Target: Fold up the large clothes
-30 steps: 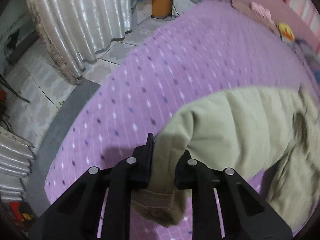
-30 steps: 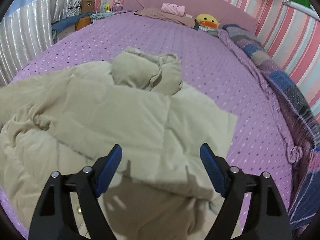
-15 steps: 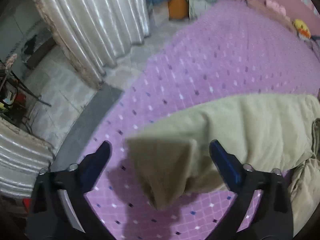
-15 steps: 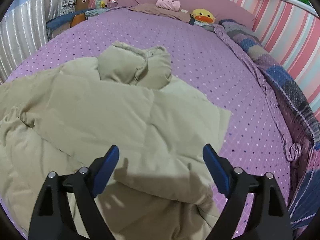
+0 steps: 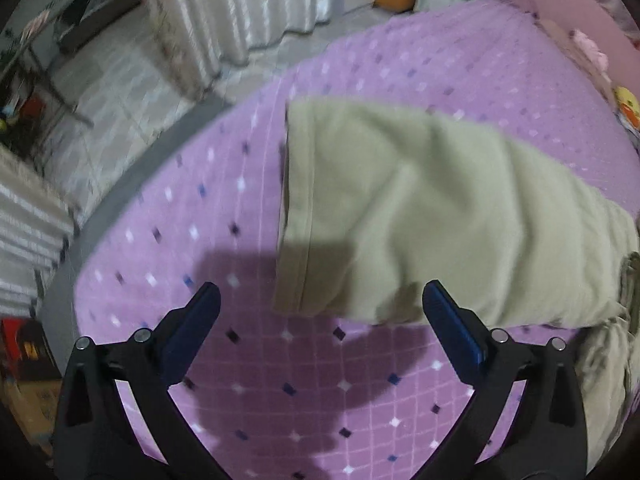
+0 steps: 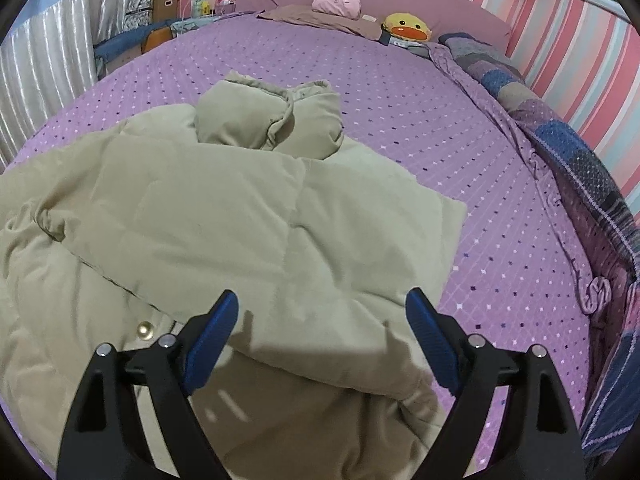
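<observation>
A large beige padded jacket lies on the purple bedspread, its hood bunched at the far side and one front panel folded over the body. In the left wrist view its sleeve lies stretched flat on the bedspread, cuff toward the bed's edge. My left gripper is open and empty, just in front of the cuff. My right gripper is open and empty, hovering over the folded panel near the jacket's lower part.
The bed's edge drops to a tiled floor with a grey mat and curtains on the left. A yellow duck toy, a pink item and a patchwork blanket lie along the headboard and right side.
My left gripper opened and let go of the sleeve cuff, which now lies flat on the bed. It drew back. My right gripper moved slightly nearer the jacket, still open.
</observation>
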Tool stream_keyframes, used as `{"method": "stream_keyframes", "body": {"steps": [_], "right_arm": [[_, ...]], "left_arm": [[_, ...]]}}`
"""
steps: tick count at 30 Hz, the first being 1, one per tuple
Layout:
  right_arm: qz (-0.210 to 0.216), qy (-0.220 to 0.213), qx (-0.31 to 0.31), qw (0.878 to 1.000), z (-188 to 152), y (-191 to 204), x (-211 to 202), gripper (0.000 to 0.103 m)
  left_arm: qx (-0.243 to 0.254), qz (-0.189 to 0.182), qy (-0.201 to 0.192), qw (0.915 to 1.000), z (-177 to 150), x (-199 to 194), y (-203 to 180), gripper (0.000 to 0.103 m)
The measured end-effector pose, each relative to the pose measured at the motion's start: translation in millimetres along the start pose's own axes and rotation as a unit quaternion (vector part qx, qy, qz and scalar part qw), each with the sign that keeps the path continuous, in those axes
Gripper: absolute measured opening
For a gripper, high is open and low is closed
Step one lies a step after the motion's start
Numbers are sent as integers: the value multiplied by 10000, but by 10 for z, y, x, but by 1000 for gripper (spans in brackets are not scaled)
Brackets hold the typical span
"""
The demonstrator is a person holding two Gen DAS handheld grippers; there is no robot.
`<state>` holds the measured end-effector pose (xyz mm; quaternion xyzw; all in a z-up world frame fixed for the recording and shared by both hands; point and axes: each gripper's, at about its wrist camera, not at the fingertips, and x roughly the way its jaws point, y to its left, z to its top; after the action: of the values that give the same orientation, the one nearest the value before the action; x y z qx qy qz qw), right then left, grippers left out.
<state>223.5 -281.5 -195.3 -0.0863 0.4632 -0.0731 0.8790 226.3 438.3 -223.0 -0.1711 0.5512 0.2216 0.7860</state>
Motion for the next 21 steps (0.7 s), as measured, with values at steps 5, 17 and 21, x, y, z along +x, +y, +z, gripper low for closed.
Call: {"method": "stream_keyframes", "body": {"steps": [5,17,21], "right_arm": [[-230,-18,-128,9997,32,-38,4,86],[-12,169,33,9999,-20,-141,236,86],[116,109,118,9998,-40,-185,213,86]], "left_arm": [[-650,-544,139,9963,-146,229,199,93],[-544,-1253,-267,9903,-254,-281,51,14],[65,-1250,-625,9902,-223,-747,-171,14]]}}
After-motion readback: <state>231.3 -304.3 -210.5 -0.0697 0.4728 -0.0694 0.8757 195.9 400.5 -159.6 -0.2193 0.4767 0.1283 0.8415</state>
